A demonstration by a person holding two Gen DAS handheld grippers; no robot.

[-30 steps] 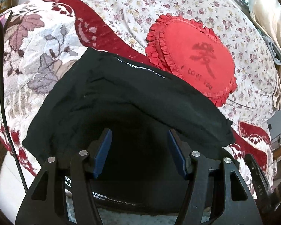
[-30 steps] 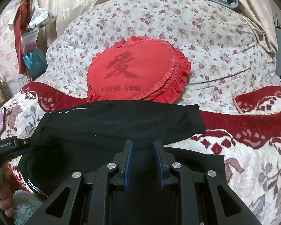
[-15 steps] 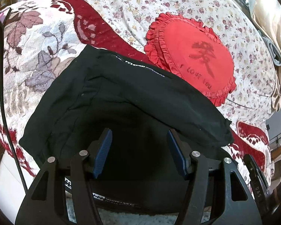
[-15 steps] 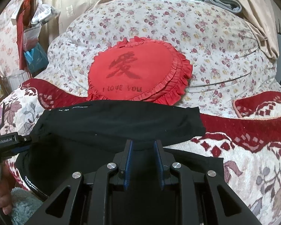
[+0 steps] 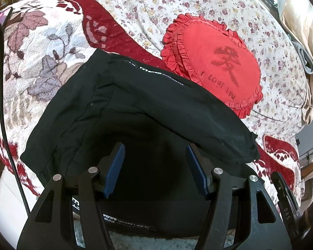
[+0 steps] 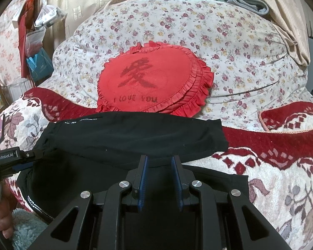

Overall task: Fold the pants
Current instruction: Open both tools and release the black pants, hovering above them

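Both two-finger grippers are seen low over a pair of black fabric pants [image 5: 135, 112] laid across a red-and-cream floral blanket [image 5: 31, 48]. On the left gripper [image 5: 155, 167], the blue-padded fingers [image 5: 114, 168] are spread wide apart, with only the dark cloth visible beneath the gap and nothing clamped. On the right gripper [image 6: 159, 176], the blue pads [image 6: 143, 179] are drawn nearer together, yet a clear gap is left between them and no fabric is seen pinched there. The pants [image 6: 133, 139] are spread directly ahead of and beneath both tools, one folded layer lying over another, and white lettering is shown along the far edge. Just beyond the pants, a red heart-shaped ruffled cushion [image 6: 154, 79] is propped against a white quilt with small flowers [image 6: 229, 41]. At the left edge of the right wrist view, the other gripper's body is seen touching the cloth's left end.
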